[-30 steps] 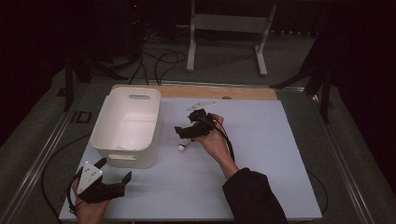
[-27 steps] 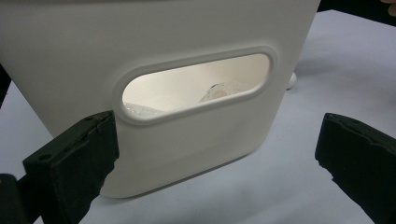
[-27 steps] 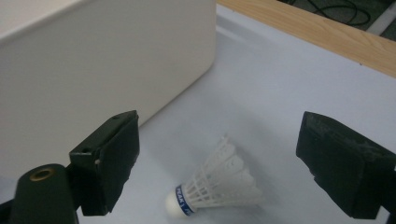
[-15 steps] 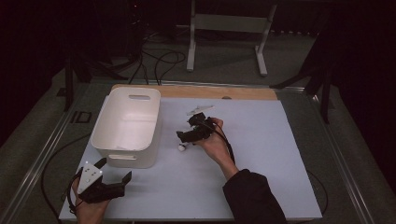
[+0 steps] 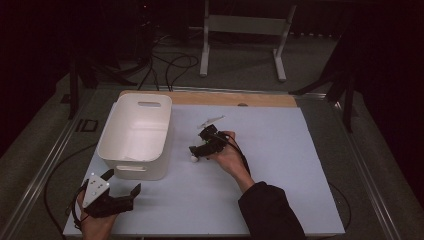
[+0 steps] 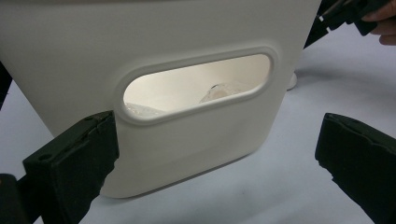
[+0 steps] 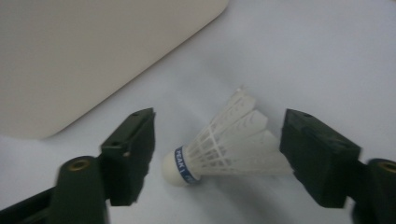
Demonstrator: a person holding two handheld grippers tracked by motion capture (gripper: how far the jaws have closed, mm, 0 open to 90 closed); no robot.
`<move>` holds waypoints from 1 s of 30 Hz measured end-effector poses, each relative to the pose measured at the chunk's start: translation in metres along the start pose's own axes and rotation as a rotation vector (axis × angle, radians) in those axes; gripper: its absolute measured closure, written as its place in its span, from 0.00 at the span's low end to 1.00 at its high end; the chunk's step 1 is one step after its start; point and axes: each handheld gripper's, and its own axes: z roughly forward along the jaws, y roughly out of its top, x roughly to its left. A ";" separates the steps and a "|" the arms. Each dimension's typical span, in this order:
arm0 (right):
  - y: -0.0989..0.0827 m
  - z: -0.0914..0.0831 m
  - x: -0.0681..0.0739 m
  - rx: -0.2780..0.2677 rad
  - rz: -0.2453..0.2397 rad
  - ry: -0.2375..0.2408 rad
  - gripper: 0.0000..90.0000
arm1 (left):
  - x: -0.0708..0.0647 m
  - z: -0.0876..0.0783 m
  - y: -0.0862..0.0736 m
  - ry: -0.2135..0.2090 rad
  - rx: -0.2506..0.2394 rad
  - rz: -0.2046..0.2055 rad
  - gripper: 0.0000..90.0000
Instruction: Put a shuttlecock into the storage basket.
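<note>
Right gripper (image 7: pixel 217 158) jaws have just been closing around the shuttlecock (image 7: pixel 224 149), not yet pinching it; grasp looks imminent. Left gripper (image 6: pixel 215 158) idles open.

Shuttlecock (image 7: pixel 219 149) lies on table (image 5: pixel 280 165) right of bin (image 5: pixel 136 135).

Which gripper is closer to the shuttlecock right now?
Right. The right gripper straddles the shuttlecock, jaws open around it. The left gripper sits at the table's near edge, before the white bin.
</note>
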 end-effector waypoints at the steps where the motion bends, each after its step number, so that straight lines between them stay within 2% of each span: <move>1: 0.000 0.001 0.000 0.008 -0.003 -0.001 0.34 | 0.000 0.000 0.000 0.000 0.000 0.001 0.00; 5: -0.003 0.004 -0.002 0.023 -0.005 0.013 0.37 | 0.000 0.000 0.000 0.001 0.000 0.000 0.00; 6: -0.005 0.004 -0.003 0.031 0.000 0.035 0.41 | 0.000 0.000 0.000 0.001 0.001 0.000 0.00; 11: -0.008 0.001 -0.002 0.036 0.004 0.072 0.47 | 0.000 0.000 0.000 0.002 0.001 0.000 0.00; 20: -0.009 -0.002 0.004 0.047 -0.004 0.174 0.57 | 0.000 0.000 0.000 0.005 0.001 0.000 0.00; 23: -0.009 0.002 0.005 0.059 -0.003 0.185 0.60 | 0.000 0.000 0.000 0.004 0.000 0.000 0.00; 27: -0.010 0.005 0.008 0.070 -0.013 0.200 0.69 | 0.000 0.000 0.000 0.005 -0.002 -0.002 0.00; 30: -0.009 0.005 0.010 0.064 -0.023 0.210 0.83 | 0.000 0.000 0.000 0.004 -0.001 0.000 0.00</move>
